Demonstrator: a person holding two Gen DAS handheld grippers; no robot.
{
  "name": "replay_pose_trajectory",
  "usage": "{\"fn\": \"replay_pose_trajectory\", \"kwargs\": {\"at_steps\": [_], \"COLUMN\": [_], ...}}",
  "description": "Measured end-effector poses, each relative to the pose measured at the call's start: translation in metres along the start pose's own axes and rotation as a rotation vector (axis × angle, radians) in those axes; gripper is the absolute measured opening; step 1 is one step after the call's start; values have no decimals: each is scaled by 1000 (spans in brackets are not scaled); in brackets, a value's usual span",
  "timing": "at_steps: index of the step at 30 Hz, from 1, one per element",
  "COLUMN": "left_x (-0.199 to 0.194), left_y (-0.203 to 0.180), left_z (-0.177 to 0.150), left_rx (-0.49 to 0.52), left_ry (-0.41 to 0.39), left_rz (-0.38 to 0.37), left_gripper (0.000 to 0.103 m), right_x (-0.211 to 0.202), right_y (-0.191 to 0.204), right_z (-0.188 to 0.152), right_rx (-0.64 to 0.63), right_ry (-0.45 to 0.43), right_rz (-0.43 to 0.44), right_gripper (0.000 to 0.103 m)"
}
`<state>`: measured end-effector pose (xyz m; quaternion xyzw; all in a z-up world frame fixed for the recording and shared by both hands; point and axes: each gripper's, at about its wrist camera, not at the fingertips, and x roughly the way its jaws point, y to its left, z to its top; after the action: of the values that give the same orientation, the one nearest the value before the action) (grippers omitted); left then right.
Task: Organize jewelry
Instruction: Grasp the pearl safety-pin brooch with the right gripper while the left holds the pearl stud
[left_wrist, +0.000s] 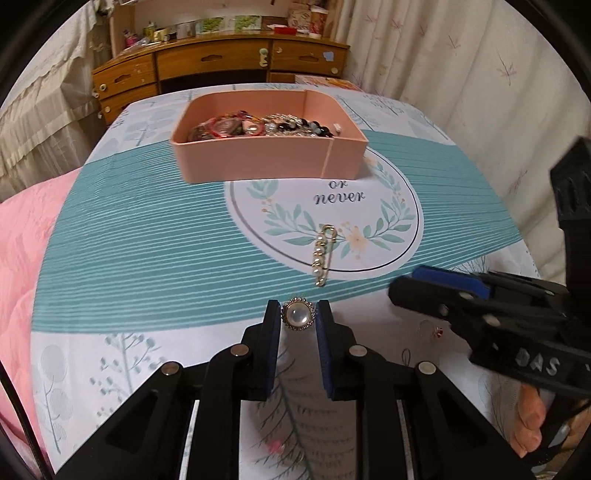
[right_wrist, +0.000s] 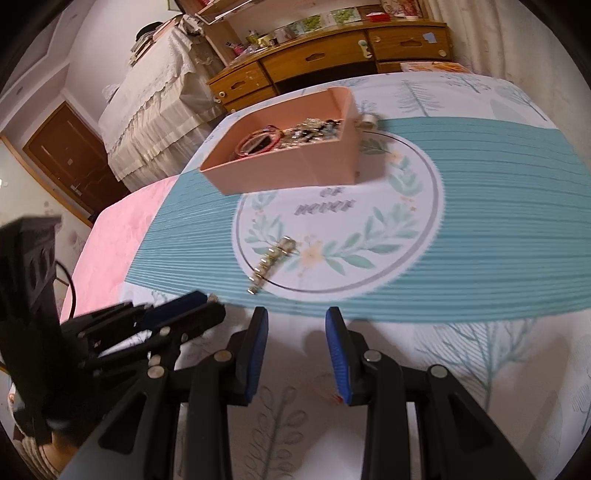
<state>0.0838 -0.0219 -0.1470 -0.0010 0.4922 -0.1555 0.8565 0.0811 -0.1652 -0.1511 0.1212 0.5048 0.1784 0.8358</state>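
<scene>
My left gripper (left_wrist: 297, 313) is shut on a round pearl brooch (left_wrist: 297, 316) with a beaded gold rim, held low over the patterned tablecloth (left_wrist: 147, 236). A gold safety-pin brooch with pearls (left_wrist: 325, 254) lies just beyond it on the round leaf print, also seen in the right wrist view (right_wrist: 271, 264). The pink box (left_wrist: 258, 162) full of mixed jewelry stands farther back (right_wrist: 295, 170). My right gripper (right_wrist: 297, 321) is open over the near white part of the cloth with nothing between its fingers. It shows at the right of the left wrist view (left_wrist: 424, 291).
A tiny red stud (left_wrist: 439, 332) lies on the cloth under the right gripper. A pink quilt (left_wrist: 22, 258) borders the cloth on the left. A wooden dresser (left_wrist: 221, 62) and curtains (left_wrist: 461, 74) stand behind. A person's fingers (left_wrist: 532, 424) hold the right gripper's handle.
</scene>
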Motion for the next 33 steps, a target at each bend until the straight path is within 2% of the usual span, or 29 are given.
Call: {"fn": "replay_pose_trajectory", "kwargs": {"at_steps": [3,10,13,20,24,31,33], "left_x": [-9,-22,-25,-35,-38,-42,-43], "left_y": [8,33,49,78,86,95,95], "left_z": [-3,-5,-5,-9,-8,-10,-10], "left_rx": [-19,-93,-145,-228,-245,-269,-270], "left_ry": [-19,-43,-51,-77,-86,-96,-99], "left_rz": [3,46,72,77,65,48,46], "left_gripper": [17,17,17,17,17,17,17], "right_x": [9,40,52,61,61,56,54], "right_y": [10,35,49,77,79,71,64], "right_z": [12,29,31,25,22,23,25], "right_rx": [-4,-31,-59,-180,-200,-169,-139], "right_ry": [-1,54,87,84,84,86,97], "right_rz": [3,-78,-145,-311,-333,-339,-301], "right_gripper": [33,33,33,33,32,7,7]}}
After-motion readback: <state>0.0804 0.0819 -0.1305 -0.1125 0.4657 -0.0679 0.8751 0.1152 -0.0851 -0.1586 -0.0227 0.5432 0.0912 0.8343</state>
